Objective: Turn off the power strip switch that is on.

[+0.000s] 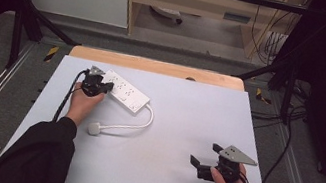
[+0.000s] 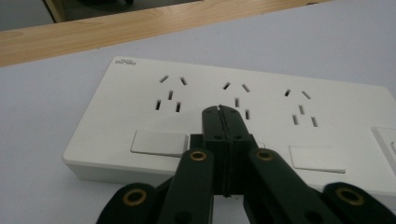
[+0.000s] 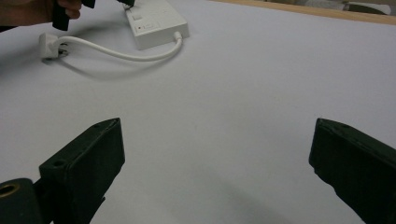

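The white power strip (image 1: 124,91) lies near the far left corner of the surface (image 1: 185,126). The left hand-held gripper (image 2: 219,109), jaws closed and empty, hovers over its sockets. The right hand-held gripper (image 3: 215,154), jaws wide apart, sits near the near right corner.

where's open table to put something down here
The widest bare patch on the table runs from the power strip and its cord across to the right gripper, plus the far right corner. It's crowded at the far left, where the left gripper sits over the strip beside the plug.
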`<action>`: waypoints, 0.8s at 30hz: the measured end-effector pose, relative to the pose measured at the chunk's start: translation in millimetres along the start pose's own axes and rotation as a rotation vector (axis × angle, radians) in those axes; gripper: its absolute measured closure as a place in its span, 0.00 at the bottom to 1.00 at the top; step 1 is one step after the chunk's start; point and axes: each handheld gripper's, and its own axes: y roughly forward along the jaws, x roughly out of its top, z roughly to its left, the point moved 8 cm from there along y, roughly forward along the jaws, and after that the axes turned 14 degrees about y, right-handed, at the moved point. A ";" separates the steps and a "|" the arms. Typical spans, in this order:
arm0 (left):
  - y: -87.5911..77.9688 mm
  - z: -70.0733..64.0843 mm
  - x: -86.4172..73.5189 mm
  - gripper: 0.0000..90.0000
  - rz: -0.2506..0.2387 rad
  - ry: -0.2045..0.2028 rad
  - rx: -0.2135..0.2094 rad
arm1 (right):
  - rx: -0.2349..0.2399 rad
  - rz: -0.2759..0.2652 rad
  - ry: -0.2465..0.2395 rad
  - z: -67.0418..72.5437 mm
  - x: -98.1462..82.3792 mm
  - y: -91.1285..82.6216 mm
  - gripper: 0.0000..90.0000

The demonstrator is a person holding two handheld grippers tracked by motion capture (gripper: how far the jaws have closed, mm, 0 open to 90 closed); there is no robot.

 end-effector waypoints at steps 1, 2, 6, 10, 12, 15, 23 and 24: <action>0.0 0.0 0.0 1.00 0.000 0.002 0.000 | 0.000 -0.001 -0.002 -0.2 0.0 0.1 0.04; 0.0 0.0 -0.1 1.00 0.000 0.001 -0.001 | -0.001 0.001 -0.001 -0.2 -0.1 0.1 0.04; -0.2 -0.2 -0.2 1.00 0.005 0.012 0.003 | 0.000 0.002 -0.001 0.1 -0.2 0.1 0.04; -0.2 -0.2 -0.4 1.00 0.002 0.010 0.001 | -0.001 0.001 0.000 0.1 -0.2 -0.1 0.04; -0.3 -0.2 -0.4 1.00 0.003 0.014 0.003 | -0.001 0.002 0.001 0.2 -0.3 -0.1 0.04; -0.2 -0.2 -0.5 1.00 0.002 0.011 0.001 | -0.001 0.002 -0.002 0.1 -0.2 0.1 0.04; -0.1 0.0 -0.6 1.00 -0.001 0.010 -0.001 | 0.001 0.002 0.000 0.3 -0.3 -0.1 0.04; -0.1 0.0 -0.6 1.00 -0.001 0.010 -0.001 | 0.001 0.002 0.000 0.4 -0.3 -0.1 0.04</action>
